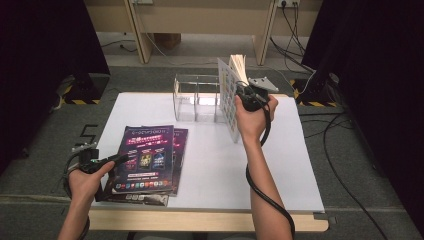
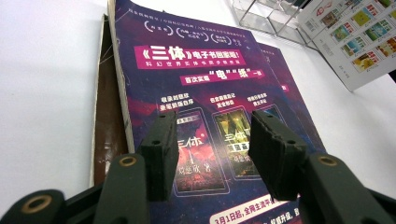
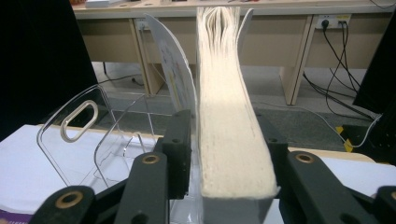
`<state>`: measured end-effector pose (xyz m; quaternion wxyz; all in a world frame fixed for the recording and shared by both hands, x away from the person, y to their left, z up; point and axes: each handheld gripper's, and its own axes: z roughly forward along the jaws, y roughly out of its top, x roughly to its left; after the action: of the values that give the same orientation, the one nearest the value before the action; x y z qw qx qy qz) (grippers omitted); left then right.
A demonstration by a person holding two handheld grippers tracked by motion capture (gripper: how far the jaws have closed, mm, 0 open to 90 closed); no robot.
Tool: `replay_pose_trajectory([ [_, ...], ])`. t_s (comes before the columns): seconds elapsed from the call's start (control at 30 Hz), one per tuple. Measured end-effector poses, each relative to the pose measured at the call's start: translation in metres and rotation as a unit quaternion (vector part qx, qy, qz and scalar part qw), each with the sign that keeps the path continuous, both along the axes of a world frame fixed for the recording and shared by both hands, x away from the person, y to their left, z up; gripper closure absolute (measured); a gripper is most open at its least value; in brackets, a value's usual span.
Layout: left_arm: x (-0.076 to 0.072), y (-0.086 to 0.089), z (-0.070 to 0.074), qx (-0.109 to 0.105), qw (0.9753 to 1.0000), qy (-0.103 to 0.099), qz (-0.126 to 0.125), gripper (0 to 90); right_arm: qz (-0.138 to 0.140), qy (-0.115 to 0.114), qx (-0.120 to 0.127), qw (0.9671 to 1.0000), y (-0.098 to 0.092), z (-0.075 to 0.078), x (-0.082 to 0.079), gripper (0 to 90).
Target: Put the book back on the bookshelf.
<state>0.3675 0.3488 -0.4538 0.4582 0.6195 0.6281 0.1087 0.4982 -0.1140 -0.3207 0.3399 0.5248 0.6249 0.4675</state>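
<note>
Overhead lighting is even and fairly bright on the white table [image 1: 210,165]; the black curtains [image 1: 45,55] at both sides fall to near-black. The high view is soft and low in detail, with faint shadows under the magazines [image 1: 147,160]. In both gripper views the near jaws are blurred, and the clear acrylic rack [image 3: 88,140] shows pale glare.

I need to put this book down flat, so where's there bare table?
The widest bare stretch of white table top lies between the stacked purple magazines and the right claw holding the book. The right edge is also free. The back is crowded by the clear acrylic rack.
</note>
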Motion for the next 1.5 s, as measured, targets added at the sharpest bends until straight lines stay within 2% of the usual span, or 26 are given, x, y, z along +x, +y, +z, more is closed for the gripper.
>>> replay_pose_trajectory([
  [0.63, 0.000, 0.001, -0.001, 0.000, 1.0000, 0.002, 0.000, 51.3, 0.001, 0.016, -0.005, 0.9999, 0.002, 0.005, 0.010, 66.0],
  [0.8, 0.000, 0.001, -0.001, 0.000, 1.0000, 0.003, 0.000, 51.3, 0.000, 0.036, -0.011, 0.9993, 0.003, 0.004, 0.014, 71.3],
  [0.93, 0.000, 0.001, -0.001, 0.001, 1.0000, 0.003, 0.000, 51.3, 0.001, 0.041, -0.013, 0.9991, 0.002, 0.005, 0.017, 73.3],
  [1.2, 0.000, 0.001, -0.001, 0.000, 1.0000, 0.004, -0.001, 51.4, 0.004, 0.040, -0.009, 0.9992, 0.002, 0.005, 0.019, 74.0],
  [1.5, 0.001, 0.004, -0.003, -0.001, 1.0000, 0.005, 0.004, 51.5, 0.012, 0.027, -0.003, 0.9996, 0.001, 0.004, 0.024, 74.3],
])
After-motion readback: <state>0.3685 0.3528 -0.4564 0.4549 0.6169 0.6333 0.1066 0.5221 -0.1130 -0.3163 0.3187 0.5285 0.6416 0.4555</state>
